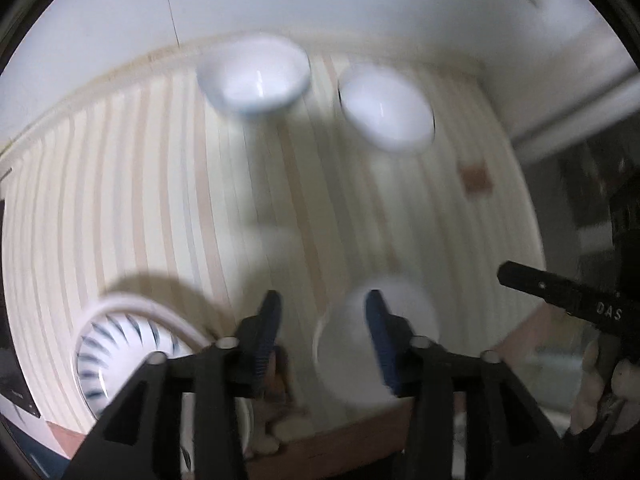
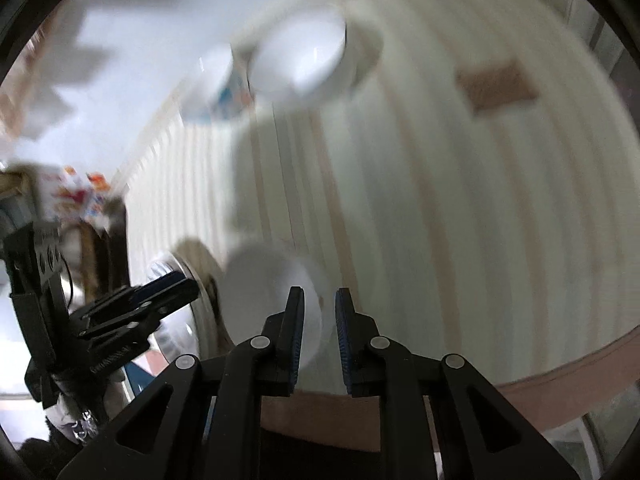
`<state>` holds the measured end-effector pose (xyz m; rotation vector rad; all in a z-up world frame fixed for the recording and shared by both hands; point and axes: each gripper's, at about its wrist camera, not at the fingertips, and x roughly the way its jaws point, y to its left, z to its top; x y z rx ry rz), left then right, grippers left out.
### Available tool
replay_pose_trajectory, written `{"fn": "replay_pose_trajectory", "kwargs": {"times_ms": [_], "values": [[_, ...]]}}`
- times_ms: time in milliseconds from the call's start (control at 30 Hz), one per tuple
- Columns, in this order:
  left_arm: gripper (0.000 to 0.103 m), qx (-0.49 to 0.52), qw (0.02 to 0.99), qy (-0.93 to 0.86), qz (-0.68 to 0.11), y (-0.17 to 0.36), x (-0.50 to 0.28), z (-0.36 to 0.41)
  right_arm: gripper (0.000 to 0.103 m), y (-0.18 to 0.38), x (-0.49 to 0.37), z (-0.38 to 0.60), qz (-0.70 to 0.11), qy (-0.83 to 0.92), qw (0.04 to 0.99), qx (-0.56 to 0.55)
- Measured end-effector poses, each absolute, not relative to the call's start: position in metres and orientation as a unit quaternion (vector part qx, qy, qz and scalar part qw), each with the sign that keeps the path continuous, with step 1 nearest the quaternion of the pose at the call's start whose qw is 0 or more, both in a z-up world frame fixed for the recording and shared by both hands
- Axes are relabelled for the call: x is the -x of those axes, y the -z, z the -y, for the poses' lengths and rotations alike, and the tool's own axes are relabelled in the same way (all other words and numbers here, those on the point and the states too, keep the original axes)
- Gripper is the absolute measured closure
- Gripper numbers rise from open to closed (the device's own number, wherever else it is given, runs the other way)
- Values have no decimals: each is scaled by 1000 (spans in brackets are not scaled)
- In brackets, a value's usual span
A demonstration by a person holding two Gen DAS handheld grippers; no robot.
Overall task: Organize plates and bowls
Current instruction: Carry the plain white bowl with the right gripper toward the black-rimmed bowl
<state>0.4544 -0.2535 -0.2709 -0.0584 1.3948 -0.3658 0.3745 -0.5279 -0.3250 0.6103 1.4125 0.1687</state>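
Both views are motion-blurred. My left gripper (image 1: 322, 312) is open and empty above the striped tablecloth (image 1: 168, 200). A plain white bowl (image 1: 376, 340) lies under its right finger. A blue-striped bowl on a white plate (image 1: 116, 344) sits at lower left. Two white bowls stand at the far edge, one on the left (image 1: 256, 76) and one on the right (image 1: 386, 108). My right gripper (image 2: 319, 312) is open and empty, its fingers over the rim of the near white bowl (image 2: 264, 300). The left gripper (image 2: 160, 292) shows at the left of the right wrist view.
The table's brown front edge (image 2: 560, 372) runs below the cloth. A brown patch (image 2: 496, 84) lies on the cloth at right. A white wall (image 1: 320, 0) stands behind the table. The right gripper's black body (image 1: 560, 292) shows at the right edge of the left wrist view.
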Motion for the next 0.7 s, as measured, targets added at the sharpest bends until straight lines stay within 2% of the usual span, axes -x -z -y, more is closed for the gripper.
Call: {"fn": "replay_pose_trajectory", "kwargs": {"times_ms": [67,133,367,533,567,633,700], "values": [[59,44,759,164,-629,267,-483,260,66,309,-395,544,-616,-74,731,-284],[59,58,763,162,-623,270,-511,269,61,303,-422,556,-600,-68,746,-281],[59,58,750,159,-639,311,-589,303,61,332,-523,577,-596,-51,754,-272],[60,33,734,156,-660,339,-604,318,61,369,-559,579,-619,-47,735,-273],[61,27,734,153,-661,342,-605,321,61,375,-562,578,-622,-48,732,-273],[74,18,731,158,-664,348,-606,328,62,385,-567,575,-627,-48,728,-273],[79,15,727,162,-667,351,-606,333,73,392,-571,573,-630,-51,724,-276]]}}
